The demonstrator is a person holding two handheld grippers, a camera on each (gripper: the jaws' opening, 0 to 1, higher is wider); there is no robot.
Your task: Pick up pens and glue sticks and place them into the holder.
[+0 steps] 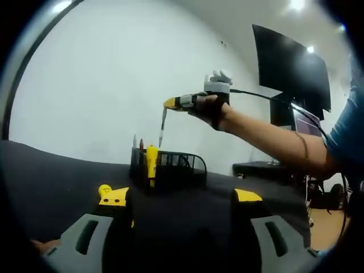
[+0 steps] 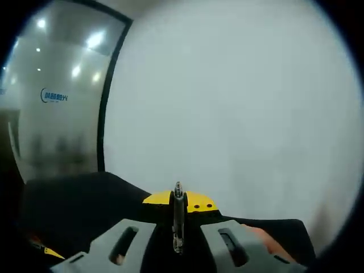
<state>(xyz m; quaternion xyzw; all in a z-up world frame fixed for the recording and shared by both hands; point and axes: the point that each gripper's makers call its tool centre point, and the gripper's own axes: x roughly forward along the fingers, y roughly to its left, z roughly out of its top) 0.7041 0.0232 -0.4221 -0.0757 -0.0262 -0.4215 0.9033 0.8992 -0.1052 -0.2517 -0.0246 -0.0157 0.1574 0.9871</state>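
A black mesh holder (image 1: 176, 168) stands on the black table cloth (image 1: 51, 182), with a yellow glue stick (image 1: 151, 162) and two pens (image 1: 135, 142) upright in it. Above it a hand carries my right gripper (image 1: 169, 103), shut on a slim pen (image 1: 162, 128) that hangs tip-down over the holder's left part. In the right gripper view that pen (image 2: 178, 219) stands clamped between the yellow tips of the right gripper (image 2: 178, 200). My left gripper (image 1: 181, 196) sits low in front of the holder, open with nothing between its jaws. A small yellow round-ended thing (image 1: 104, 189), perhaps a glue stick, lies by its left tip.
A white wall (image 1: 102, 85) rises behind the table. A dark screen (image 1: 290, 68) and a desk (image 1: 261, 169) stand at the right, behind the person's arm (image 1: 267, 139). A glass partition (image 2: 57, 114) shows at the left in the right gripper view.
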